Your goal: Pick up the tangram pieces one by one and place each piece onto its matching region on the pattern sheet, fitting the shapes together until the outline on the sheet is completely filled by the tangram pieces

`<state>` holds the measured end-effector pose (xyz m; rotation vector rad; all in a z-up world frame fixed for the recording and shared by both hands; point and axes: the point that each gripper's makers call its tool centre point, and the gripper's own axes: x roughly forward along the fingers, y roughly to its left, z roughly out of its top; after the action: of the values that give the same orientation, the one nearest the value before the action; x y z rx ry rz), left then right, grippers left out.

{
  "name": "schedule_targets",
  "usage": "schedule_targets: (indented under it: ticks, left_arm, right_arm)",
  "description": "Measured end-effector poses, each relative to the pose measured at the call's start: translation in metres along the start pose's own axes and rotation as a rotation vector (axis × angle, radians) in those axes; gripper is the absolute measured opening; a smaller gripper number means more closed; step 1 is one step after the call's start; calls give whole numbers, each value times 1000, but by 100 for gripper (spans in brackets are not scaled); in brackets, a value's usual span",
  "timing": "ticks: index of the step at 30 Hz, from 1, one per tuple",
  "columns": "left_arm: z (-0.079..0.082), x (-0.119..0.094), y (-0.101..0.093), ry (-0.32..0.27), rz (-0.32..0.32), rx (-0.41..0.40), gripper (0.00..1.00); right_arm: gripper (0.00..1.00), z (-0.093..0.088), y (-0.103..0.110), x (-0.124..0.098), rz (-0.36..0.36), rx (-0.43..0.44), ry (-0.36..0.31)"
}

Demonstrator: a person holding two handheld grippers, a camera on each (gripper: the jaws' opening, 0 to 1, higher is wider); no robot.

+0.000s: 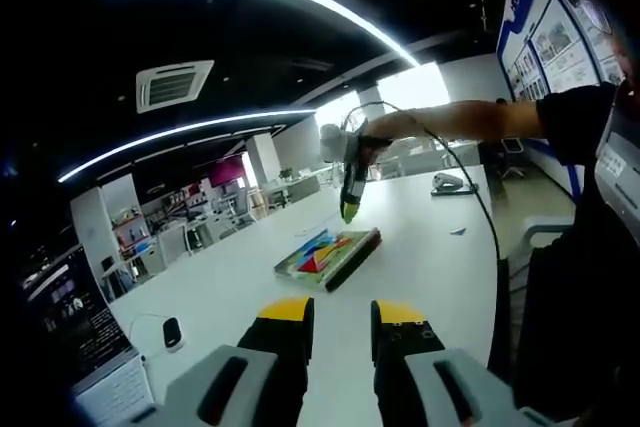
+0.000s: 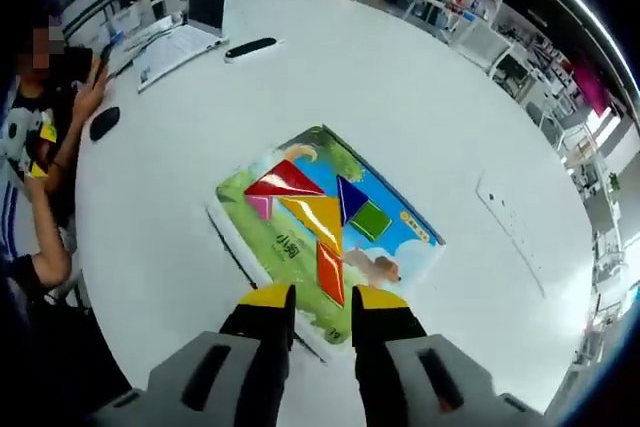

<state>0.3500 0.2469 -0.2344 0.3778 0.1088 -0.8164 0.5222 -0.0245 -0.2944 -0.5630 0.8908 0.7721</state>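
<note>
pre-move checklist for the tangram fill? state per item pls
1. Pattern sheet flat on the white table: ok.
2. Pieces on the sheet: red triangle, yellow piece, blue triangle, green square, orange piece, pink piece: ok.
3. Outline fully filled: cannot tell.
4. Right claw open and empty, above the sheet's near edge: ok.
5. Left claw open and empty, back from the sheet: ok.
6. Loose pieces left on the table: cannot tell.
</note>
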Motion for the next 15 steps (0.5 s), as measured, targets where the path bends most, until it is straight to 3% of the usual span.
schedule_targets:
  ticks: [1, 4, 7, 12, 15]
  left_arm:
    - [0, 0, 0, 0, 2, 0, 25]
    - [3, 1, 3, -5, 16, -5, 25]
    - [10, 4, 9, -15, 37, -15, 25]
    - [24, 15, 15, -37, 69, -53, 25]
    - [31, 26, 15, -50, 75, -79, 24]
  right_arm:
    - [22, -5, -8, -4, -14, 18, 1]
    - [20, -7, -23, -24, -52, 25, -121]
    - [18, -13, -29, -44, -111, 11, -197]
    - [15, -11, -40, -85, -128, 74, -391]
    - [15, -22, -42, -110, -164, 62, -471]
